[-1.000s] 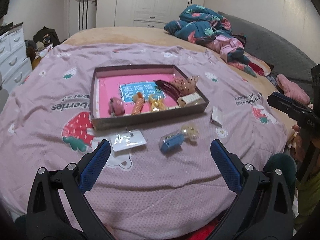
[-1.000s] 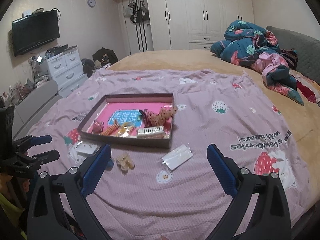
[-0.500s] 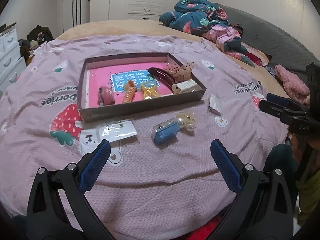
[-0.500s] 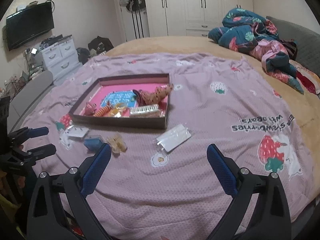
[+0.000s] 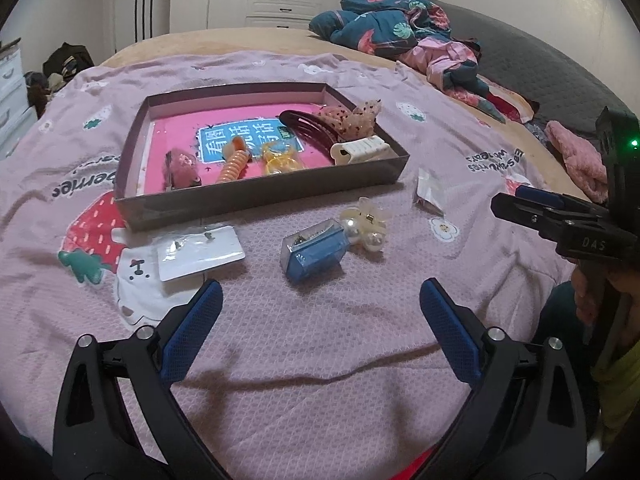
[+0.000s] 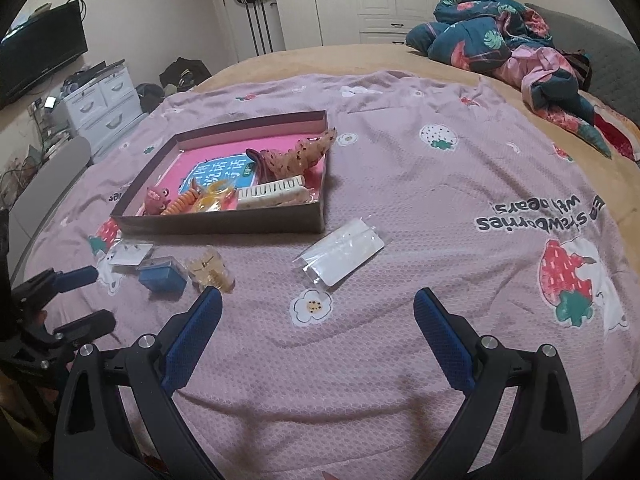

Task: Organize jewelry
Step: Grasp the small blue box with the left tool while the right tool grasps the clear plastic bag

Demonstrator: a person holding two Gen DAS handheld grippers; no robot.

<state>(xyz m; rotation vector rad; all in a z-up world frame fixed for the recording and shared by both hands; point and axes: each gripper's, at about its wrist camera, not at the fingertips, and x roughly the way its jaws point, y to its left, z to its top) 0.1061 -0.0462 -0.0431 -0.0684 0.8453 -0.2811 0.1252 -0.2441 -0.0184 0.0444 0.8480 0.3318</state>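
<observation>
Left wrist view: left gripper lowered nearer the small blue plastic box, jaws closing yet empty; right gripper spread, empty; pickup pending.

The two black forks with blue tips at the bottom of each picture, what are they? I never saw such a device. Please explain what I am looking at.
They are hand-held claws, one in each of a person's hands, each with a camera looking forward along its two fingers. One picture comes from the left claw, the other from the right claw; each also shows the other claw at its edge.

Below lies a lilac strawberry-print bedspread. On it stands a shallow brown cardboard box with a pink floor holding hair clips. Loose in front of the box lie a small clear case with a blue insert, a pearl-trimmed hair clip and two flat clear packets with white cards.

Neither claw holds anything. The left claw's jaws are closing slightly, with nothing between them.
</observation>
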